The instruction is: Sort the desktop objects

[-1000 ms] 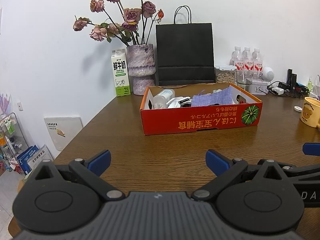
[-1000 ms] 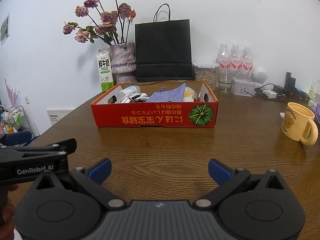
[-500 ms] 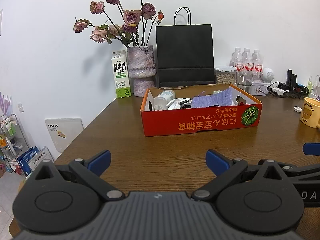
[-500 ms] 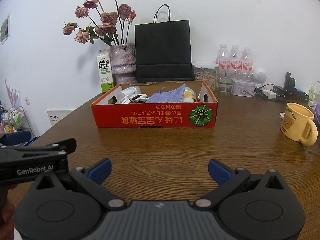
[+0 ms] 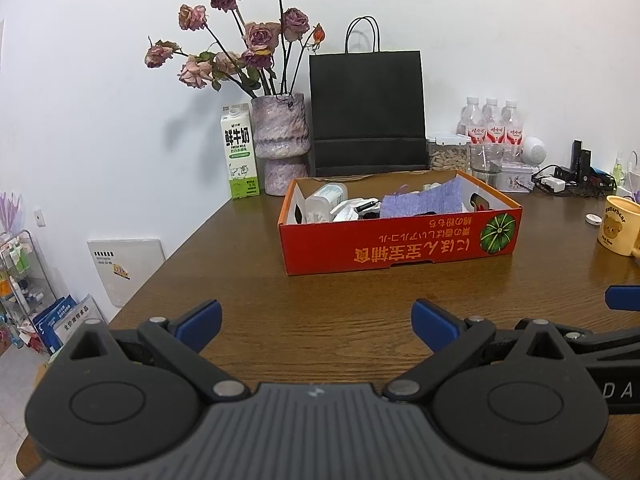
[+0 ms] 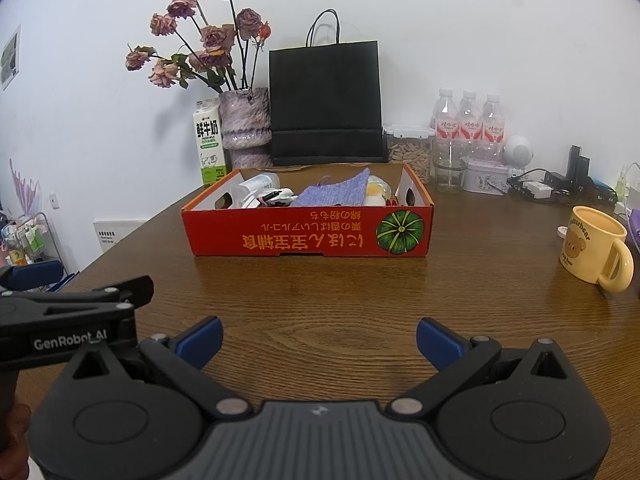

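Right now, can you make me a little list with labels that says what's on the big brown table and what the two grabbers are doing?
table: brown wooden table
box: red cardboard box with a pumpkin picture, holding a purple cloth and small items
mug: yellow bear mug, right of the box
back row: black paper bag, milk carton, vase of dried roses, three water bottles
left gripper: jaws open, empty
right gripper: jaws open, empty
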A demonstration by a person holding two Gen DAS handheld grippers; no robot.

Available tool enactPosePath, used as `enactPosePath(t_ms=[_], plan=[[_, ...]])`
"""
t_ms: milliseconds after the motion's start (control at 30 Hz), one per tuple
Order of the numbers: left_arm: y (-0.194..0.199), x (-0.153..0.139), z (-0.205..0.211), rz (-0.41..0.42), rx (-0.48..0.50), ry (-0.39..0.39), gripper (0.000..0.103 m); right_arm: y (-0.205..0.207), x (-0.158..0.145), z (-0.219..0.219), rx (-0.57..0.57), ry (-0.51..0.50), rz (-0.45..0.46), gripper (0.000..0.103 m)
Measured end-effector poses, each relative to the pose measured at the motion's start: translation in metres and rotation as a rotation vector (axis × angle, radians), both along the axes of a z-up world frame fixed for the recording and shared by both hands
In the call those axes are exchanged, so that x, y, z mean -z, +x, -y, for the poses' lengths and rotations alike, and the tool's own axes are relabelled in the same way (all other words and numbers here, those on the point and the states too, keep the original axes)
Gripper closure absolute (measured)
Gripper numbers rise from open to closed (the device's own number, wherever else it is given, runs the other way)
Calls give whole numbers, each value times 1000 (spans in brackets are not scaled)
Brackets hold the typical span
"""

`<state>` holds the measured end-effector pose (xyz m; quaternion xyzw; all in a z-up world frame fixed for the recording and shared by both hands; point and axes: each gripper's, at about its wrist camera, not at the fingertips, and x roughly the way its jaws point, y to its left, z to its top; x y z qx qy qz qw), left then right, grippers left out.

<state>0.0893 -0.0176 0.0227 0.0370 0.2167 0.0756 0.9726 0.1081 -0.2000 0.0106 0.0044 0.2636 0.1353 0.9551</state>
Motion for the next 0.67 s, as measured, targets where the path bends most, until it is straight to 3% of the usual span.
enactPosePath(t_ms=[667], plan=[[2, 4, 0, -12, 19, -2, 0, 1, 0, 1, 8, 0, 3, 0]])
